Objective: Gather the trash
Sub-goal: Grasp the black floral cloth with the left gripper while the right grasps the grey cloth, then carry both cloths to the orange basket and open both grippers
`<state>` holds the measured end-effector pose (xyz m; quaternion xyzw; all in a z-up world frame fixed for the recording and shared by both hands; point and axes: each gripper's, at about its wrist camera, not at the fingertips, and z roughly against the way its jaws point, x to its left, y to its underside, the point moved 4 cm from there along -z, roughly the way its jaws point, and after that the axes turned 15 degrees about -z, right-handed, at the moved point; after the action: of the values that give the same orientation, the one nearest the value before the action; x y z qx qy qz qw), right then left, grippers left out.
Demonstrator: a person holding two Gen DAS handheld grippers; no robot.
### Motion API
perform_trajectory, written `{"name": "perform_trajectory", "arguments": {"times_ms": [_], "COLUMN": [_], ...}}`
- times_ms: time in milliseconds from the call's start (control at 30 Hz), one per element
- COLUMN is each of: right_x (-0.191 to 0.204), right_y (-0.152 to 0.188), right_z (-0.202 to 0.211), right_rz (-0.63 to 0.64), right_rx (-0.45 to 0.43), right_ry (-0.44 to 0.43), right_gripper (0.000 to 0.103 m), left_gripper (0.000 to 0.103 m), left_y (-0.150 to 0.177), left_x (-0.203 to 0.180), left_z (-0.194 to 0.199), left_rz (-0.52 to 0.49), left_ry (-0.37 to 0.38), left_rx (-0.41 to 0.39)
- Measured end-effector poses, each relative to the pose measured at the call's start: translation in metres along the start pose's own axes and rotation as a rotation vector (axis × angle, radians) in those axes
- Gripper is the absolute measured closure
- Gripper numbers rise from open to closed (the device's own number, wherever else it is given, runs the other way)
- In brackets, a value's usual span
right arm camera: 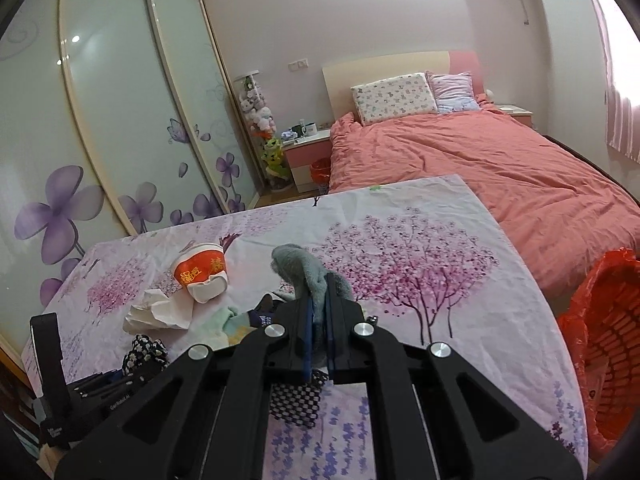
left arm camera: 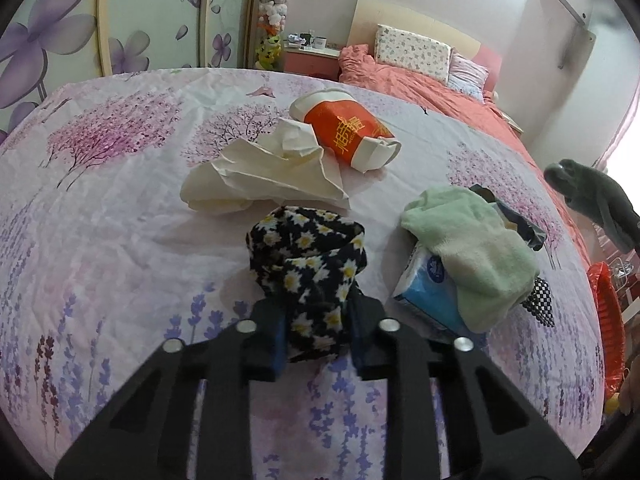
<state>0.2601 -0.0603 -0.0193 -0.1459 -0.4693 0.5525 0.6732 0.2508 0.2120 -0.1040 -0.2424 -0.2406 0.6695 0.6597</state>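
- Low centre of left wrist view: left tongs (left arm camera: 316, 332) angled down, clamped on daisy-print cloth (left arm camera: 308, 256) over worktop (left arm camera: 120, 220).
- Right tongs (right arm camera: 318, 340) pinch grey sock (right arm camera: 308, 276).
- Right view alone: red basket (right arm camera: 608, 340), right edge.

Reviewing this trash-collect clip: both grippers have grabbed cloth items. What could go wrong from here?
1. The left gripper pinches only the daisy-print cloth's near end; it may slip out.
2. The right gripper holds a grey cloth; neither looks like trash, unlike the crumpled tissue.
3. The cloth could snag the red basket rim.
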Motion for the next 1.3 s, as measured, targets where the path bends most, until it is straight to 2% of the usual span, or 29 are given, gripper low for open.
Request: {"name": "perform_trajectory", "arguments": {"times_ms": [67, 300, 600, 900, 1300], "right_x": [-0.003, -0.012, -0.030, -0.062, -0.114], "right_y": [-0.001, -0.008, -0.014, -0.018, -0.022], "right_z": [0.004, 0.023, 0.046, 0.082, 0.131], "right_rz": [-0.004, -0.012, -0.035, -0.070, -0.144], "right_rx": [-0.005, -0.035, -0.074, -0.165, -0.320], "right_ry": [-0.002, -0.005, 0.013, 0.071, 0.185], "right_gripper": [0.098, 0.098, 0.098, 0.098, 0.098], "left_gripper": [0.085, 0.086, 0.086, 0.086, 0.086], "left_y": [0.000, -0.010, -0.031, -0.041, -0.047], "left_x": [-0.001, -0.015, -0.059, -0.130, -0.252], "left_z": [0.004, 0.031, 0.070, 0.092, 0.104], "left_rz": [-0.006, -0.046, -0.118, -0.198, -0.337], "left_ry": [0.006, 0.022, 0.061, 0.176, 0.361], "left_rx": [-0.007, -0.063, -0.136, -0.181, -0.210]}}
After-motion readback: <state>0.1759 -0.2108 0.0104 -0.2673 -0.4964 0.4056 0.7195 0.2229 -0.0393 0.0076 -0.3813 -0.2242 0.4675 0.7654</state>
